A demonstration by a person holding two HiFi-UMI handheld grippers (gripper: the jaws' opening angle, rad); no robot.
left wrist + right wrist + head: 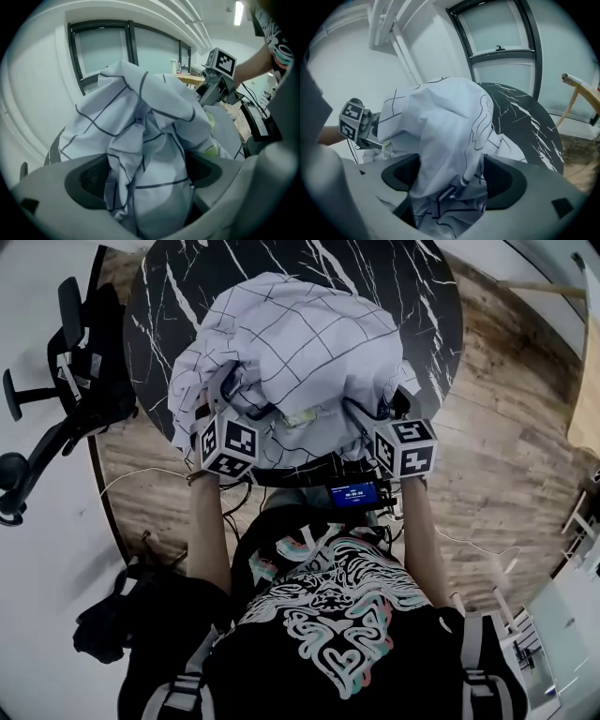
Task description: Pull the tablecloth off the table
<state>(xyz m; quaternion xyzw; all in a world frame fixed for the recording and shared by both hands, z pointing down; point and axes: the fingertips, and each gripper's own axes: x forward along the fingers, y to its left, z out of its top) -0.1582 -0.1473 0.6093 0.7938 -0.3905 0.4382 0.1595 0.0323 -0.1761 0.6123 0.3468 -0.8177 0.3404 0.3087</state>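
Left gripper (145, 180) and right gripper (452, 180) each clamp tablecloth (291, 343), bunched on table (394, 277).

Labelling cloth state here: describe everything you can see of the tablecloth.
The tablecloth is thin white fabric with a dark grid of lines. It is crumpled into a bunched heap on the near part of the round, black marble-look table, most of whose top lies bare. The left gripper and right gripper each clamp a gathered fold, and the cloth bulges out ahead of their jaws.
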